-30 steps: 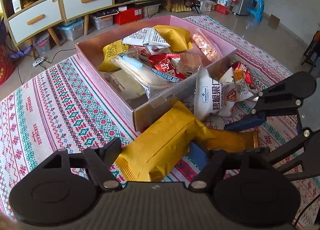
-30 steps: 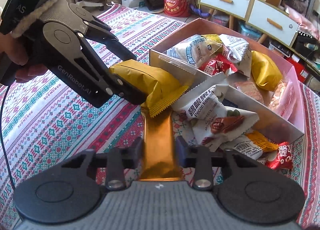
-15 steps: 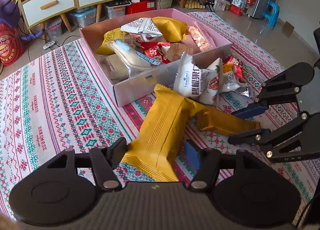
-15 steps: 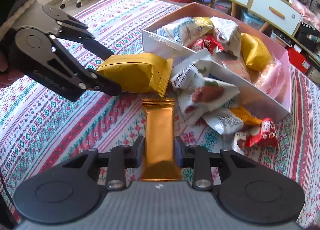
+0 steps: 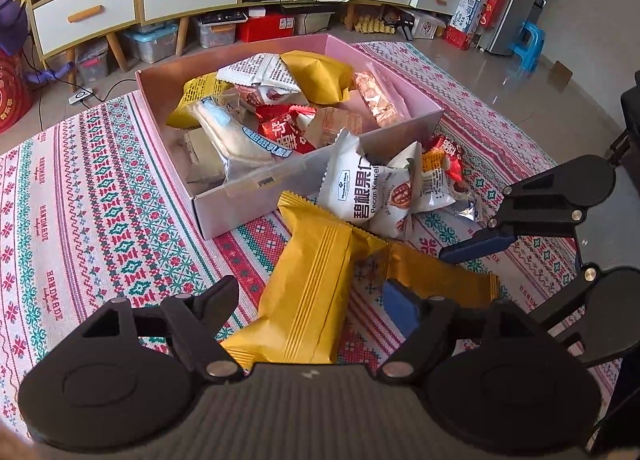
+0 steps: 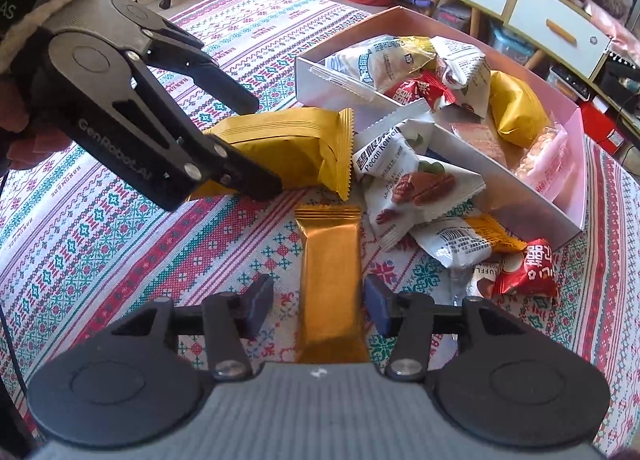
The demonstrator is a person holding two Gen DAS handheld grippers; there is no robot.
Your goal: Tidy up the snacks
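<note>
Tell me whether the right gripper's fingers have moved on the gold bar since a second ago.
Yes. The right gripper has opened; both fingers now stand clear of the gold bar.

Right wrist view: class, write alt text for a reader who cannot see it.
An open right gripper straddles a gold snack bar lying on a patterned cloth. Beyond, the left gripper flanks a yellow packet beside a pink box of snacks.

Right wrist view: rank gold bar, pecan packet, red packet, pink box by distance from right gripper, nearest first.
1. Gold bar, lying between the open fingers of the right gripper.
2. Red packet, low right on the cloth.
3. Pecan packet, ahead, slightly right.
4. Pink box, farthest, upper right.
</note>
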